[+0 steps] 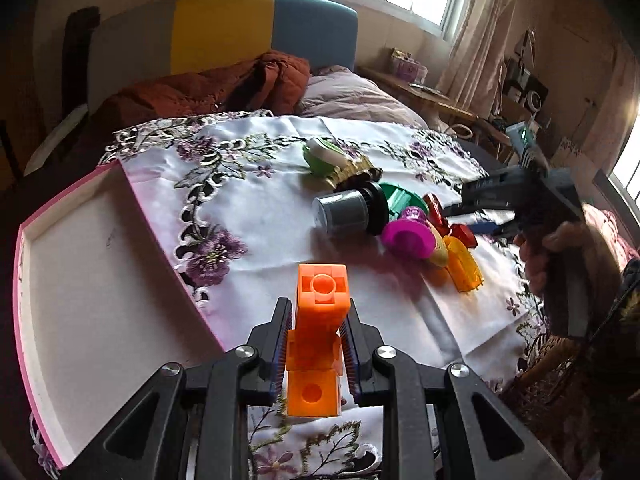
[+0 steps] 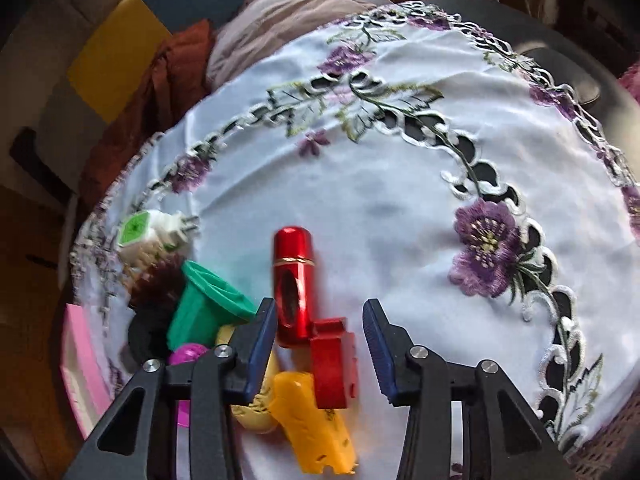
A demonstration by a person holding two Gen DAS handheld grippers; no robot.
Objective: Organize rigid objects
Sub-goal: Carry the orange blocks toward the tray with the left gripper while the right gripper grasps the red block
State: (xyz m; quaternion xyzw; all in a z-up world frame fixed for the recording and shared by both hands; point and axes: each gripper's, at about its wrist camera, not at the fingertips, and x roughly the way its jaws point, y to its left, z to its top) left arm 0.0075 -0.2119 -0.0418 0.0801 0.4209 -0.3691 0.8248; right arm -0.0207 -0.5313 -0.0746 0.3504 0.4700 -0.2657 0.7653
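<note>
My left gripper is shut on an orange plastic block and holds it above the embroidered tablecloth, right of the pink-rimmed white tray. My right gripper is open above a pile of objects: a red metal cylinder, a red block, a yellow plastic piece, a green cup. The red block and cylinder lie between its fingers. In the left wrist view the right gripper hovers at the pile by the grey jar and magenta cup.
A green-and-white plug adapter and a brown ridged piece lie at the pile's far side. The tablecloth spreads to the right. A bed with brown and pink bedding stands behind the table.
</note>
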